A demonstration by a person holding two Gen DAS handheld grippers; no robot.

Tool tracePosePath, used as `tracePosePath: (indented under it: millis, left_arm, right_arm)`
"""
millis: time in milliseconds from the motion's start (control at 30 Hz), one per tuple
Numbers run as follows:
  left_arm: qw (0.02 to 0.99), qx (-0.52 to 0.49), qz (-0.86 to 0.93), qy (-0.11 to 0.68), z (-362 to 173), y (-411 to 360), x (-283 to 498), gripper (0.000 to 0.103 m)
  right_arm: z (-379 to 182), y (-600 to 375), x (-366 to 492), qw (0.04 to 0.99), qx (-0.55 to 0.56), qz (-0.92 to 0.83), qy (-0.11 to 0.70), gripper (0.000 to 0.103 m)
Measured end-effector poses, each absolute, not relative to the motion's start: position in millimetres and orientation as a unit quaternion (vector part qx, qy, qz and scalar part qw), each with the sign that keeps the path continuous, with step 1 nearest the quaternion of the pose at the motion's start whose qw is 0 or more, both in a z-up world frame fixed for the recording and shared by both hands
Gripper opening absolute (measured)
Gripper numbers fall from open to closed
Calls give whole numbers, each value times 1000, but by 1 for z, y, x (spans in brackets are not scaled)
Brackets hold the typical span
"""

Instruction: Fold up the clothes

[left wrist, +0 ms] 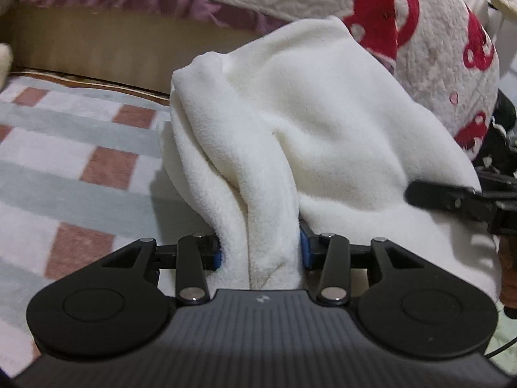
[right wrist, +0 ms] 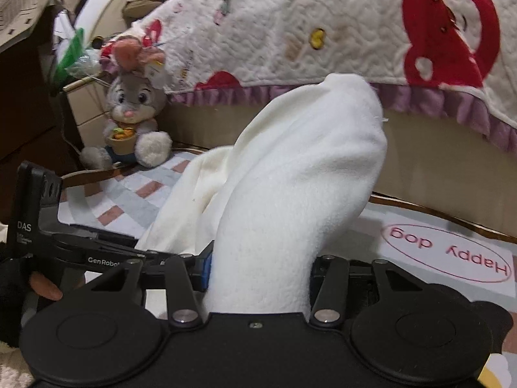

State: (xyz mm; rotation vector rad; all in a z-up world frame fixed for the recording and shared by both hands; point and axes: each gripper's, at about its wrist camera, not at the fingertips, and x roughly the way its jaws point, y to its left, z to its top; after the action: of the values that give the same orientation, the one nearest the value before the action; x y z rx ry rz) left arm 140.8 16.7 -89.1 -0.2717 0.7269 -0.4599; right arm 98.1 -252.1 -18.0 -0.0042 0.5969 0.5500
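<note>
A white fleece garment (left wrist: 323,123) is bunched and lifted above a checked blanket (left wrist: 64,148). My left gripper (left wrist: 262,252) is shut on a thick fold of the garment between its blue pads. My right gripper (right wrist: 260,268) is shut on another bunched part of the garment (right wrist: 300,174), which rises in a tall hump in front of it. The right gripper's black body shows at the right edge of the left wrist view (left wrist: 452,197). The left gripper shows at the left of the right wrist view (right wrist: 64,245).
A quilt with red prints (right wrist: 323,26) hangs over a beige bed side (left wrist: 113,48) behind. A grey plush rabbit (right wrist: 132,113) sits at the back left. A mat printed "Happy dog" (right wrist: 452,258) lies to the right. A dark cabinet (right wrist: 26,97) stands far left.
</note>
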Motion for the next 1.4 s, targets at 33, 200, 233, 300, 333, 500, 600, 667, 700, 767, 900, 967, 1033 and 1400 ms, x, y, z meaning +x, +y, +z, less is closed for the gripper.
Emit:
tracePosePath:
  millis: [33, 200, 233, 300, 333, 500, 600, 667, 700, 767, 900, 967, 1033, 1400]
  left_arm:
    - [900, -144, -219, 349, -86, 26, 138, 40]
    - [919, -148, -179, 319, -68, 54, 127, 40]
    - [924, -138, -168, 315, -64, 57, 125, 40]
    - [931, -125, -148, 309, -59, 64, 120, 40]
    - [931, -128, -139, 313, -59, 69, 119, 40]
    - [937, -112, -52, 328, -50, 106, 109, 40]
    - [941, -104, -12, 321, -33, 143, 102, 40]
    - [946, -92, 9, 312, -20, 162, 97, 40]
    - [948, -81, 19, 309, -15, 169, 96, 40]
    - [952, -45, 49, 297, -10, 173, 100, 40]
    - [957, 2, 92, 276, 2, 177, 114, 31]
    - [957, -6, 85, 276, 7, 187, 124, 29]
    - [954, -7, 73, 290, 6, 197, 139, 29]
    - [884, -223, 38, 408, -100, 227, 130, 32]
  right_arm:
    - [-13, -246, 98, 917, -9, 281, 283, 54]
    - [6, -219, 106, 911, -16, 314, 266, 54]
    - [6, -213, 108, 910, -19, 318, 264, 54]
    - [7, -202, 110, 908, -23, 327, 262, 54]
    - [6, -197, 111, 906, -23, 331, 261, 54]
    - [-3, -157, 118, 898, -5, 365, 245, 54]
    - [-8, -126, 121, 890, 22, 390, 234, 54]
    - [-9, -109, 121, 882, 35, 409, 233, 54]
    - [-8, -103, 121, 878, 41, 416, 232, 54]
    - [-8, -90, 121, 872, 58, 427, 233, 54]
    - [-14, -62, 124, 861, 98, 435, 245, 54]
    - [-11, -52, 125, 860, 100, 438, 243, 53]
    - [-15, -47, 134, 854, 136, 438, 245, 53]
    - [-95, -84, 169, 861, 122, 313, 382, 60]
